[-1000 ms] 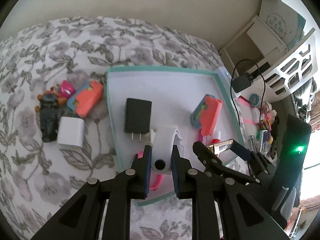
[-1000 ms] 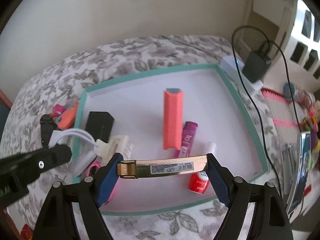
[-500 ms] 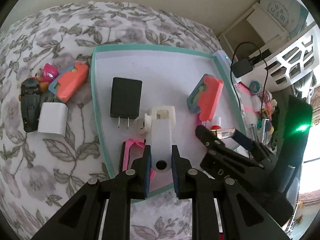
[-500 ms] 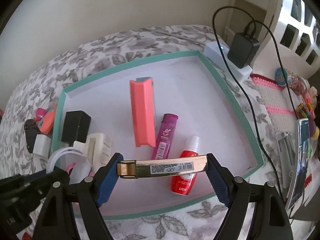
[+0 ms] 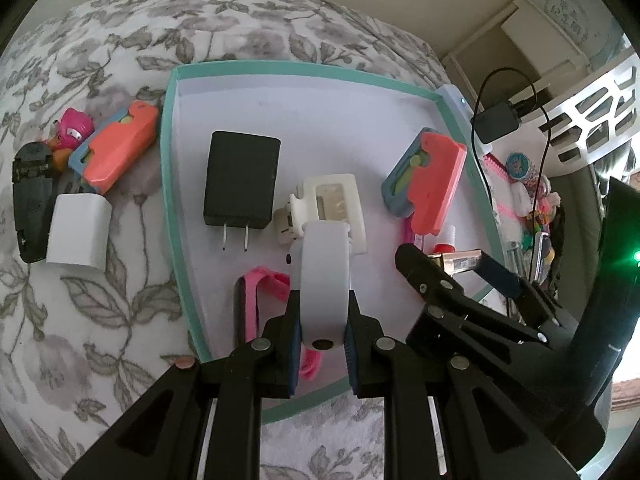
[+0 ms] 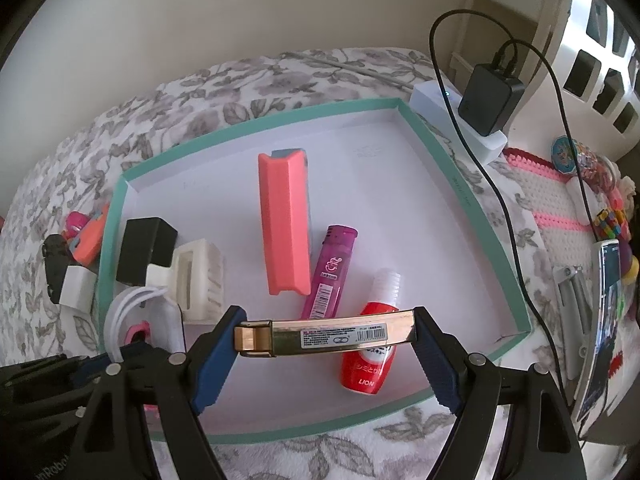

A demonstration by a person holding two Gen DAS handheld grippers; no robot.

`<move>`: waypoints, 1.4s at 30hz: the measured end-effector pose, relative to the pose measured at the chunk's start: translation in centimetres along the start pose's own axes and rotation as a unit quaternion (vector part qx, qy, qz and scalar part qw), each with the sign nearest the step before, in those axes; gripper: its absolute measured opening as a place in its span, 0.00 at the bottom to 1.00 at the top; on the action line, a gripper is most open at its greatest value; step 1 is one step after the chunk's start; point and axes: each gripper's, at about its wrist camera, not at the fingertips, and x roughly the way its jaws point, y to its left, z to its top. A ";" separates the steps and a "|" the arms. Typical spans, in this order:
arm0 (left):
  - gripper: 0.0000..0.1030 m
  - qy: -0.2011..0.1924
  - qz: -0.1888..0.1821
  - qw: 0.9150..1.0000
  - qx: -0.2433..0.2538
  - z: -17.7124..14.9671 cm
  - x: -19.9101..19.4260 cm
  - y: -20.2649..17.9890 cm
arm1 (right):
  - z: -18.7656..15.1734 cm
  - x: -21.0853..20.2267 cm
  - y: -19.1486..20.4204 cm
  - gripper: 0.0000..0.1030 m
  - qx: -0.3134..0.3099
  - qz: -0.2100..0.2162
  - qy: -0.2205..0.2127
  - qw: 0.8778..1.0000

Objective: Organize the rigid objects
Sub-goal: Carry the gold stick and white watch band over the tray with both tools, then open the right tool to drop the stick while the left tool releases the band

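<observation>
Left wrist view: your left gripper is clamped on a white band-shaped object, which stands between the blue pads and arches forward over the teal-rimmed tray. Just beyond the band's far end lies a cream clip-like piece, and to its left a black plug adapter lies flat with its prongs pointing back toward you. A pink strap lies under and just left of the fingers. Farther right in the tray sits a coral and blue case. Outside the tray, to the left on the floral bedspread, are a second coral case, a white cube charger and a dark toy car.

From the right wrist view, your right gripper holds a slim gold tube crosswise, pinched end to end between the pads (its barcode label faces the camera), so the fingers sit fairly wide. It hangs above the near part of the tray. Directly beneath and just ahead lies a red bottle with a white cap; to its left a purple lighter touches the long coral case. A black charger and cable sit beyond the tray's far right corner.
</observation>
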 end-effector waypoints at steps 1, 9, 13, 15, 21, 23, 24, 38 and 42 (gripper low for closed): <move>0.19 0.001 -0.003 1.000 -0.003 0.1 0.0 0.2 | 0.0 0.1 0.0 0.82 0.000 0.000 0.001 1.000; 0.20 0.004 0.000 1.000 0.001 0.1 0.1 0.3 | -0.1 0.6 0.1 0.82 0.001 0.001 0.007 1.000; 0.21 0.002 0.015 1.000 0.009 0.1 -0.2 -0.1 | 0.0 0.5 0.1 0.82 0.000 0.003 0.005 1.000; 0.26 0.003 0.018 1.000 0.008 0.1 -0.4 0.1 | 0.0 0.5 0.1 0.82 0.001 0.006 0.004 1.000; 0.34 0.004 0.021 1.000 -0.002 0.1 -1.1 0.9 | -0.1 0.3 0.1 0.86 0.005 0.005 0.001 1.000; 0.34 -0.002 0.020 1.000 -0.004 0.1 -1.6 1.1 | -0.1 0.1 0.0 0.87 0.008 0.010 -0.002 1.000; 0.35 -0.004 0.021 1.000 -0.004 0.2 -1.8 1.1 | 0.0 0.0 0.0 0.87 0.009 0.011 -0.004 1.000; 0.35 -0.069 0.046 0.996 -0.021 0.6 -6.2 3.0 | 0.4 -2.1 0.0 0.87 0.023 0.026 -0.037 0.999; 0.36 -0.080 0.062 0.994 -0.040 1.0 -6.8 4.0 | 0.5 -2.5 0.1 0.87 0.021 0.028 -0.043 0.998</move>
